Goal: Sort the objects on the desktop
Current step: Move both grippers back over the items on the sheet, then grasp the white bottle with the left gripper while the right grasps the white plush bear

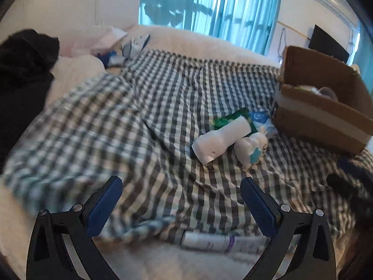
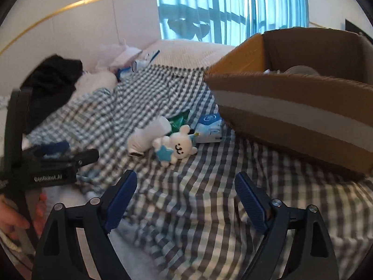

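Checked bedding (image 1: 163,107) covers a bed by a blue-curtained window. Both hand-held grippers, left (image 1: 181,194) and right (image 2: 185,190), hover over it with jaws spread wide and empty. Ahead of them lie a white bottle (image 1: 221,140), a white bear toy (image 2: 177,144), a green packet (image 1: 229,116) and a blue-white pack (image 2: 208,128), bunched beside a cardboard box (image 2: 291,116) to the right.

Plush bear (image 2: 175,145) beside cardboard box (image 2: 291,116)
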Motion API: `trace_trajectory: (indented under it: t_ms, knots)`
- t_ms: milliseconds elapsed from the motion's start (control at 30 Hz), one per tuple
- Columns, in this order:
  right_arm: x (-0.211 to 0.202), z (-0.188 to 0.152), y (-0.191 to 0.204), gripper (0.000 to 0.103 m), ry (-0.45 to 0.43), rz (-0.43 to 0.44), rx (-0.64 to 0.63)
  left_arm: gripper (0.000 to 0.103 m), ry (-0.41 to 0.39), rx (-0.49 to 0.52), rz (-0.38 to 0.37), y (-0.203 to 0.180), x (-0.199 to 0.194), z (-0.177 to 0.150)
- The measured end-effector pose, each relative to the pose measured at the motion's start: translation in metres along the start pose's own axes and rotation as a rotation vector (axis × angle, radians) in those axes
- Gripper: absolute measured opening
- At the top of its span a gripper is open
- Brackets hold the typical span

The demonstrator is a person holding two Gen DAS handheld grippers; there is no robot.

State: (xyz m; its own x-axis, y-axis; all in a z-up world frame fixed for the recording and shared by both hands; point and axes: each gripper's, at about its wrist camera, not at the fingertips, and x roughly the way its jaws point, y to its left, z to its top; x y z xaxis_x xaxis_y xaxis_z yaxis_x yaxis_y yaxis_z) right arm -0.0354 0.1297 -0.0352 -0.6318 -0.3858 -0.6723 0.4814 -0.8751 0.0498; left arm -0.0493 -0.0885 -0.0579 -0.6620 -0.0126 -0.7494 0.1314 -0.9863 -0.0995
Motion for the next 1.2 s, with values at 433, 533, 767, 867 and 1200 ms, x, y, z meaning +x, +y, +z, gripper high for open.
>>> trace_trajectory:
  t_ms: [433,533,767,867,1200]
  knots:
    - [0.046,0.008,-0.033,0.095,-0.02,0.004,0.06,0.103,0.004,0.244,0.014,-0.043,0.088,0.033]
    - [0.051,0.01,-0.037,0.095,-0.025,-0.014,0.058,0.103,0.057,0.262,-0.008,-0.045,0.113,0.033]
    - [0.06,0.012,-0.03,0.095,-0.012,0.003,0.053,0.058,0.131,0.248,-0.093,-0.045,0.129,0.033]
    - [0.063,0.016,-0.022,0.095,-0.014,0.018,0.027,0.058,0.141,0.178,-0.126,-0.036,0.116,0.031]
    - [0.099,0.028,0.012,0.095,0.024,0.102,-0.06,0.058,0.161,-0.012,-0.072,-0.003,0.092,0.025]
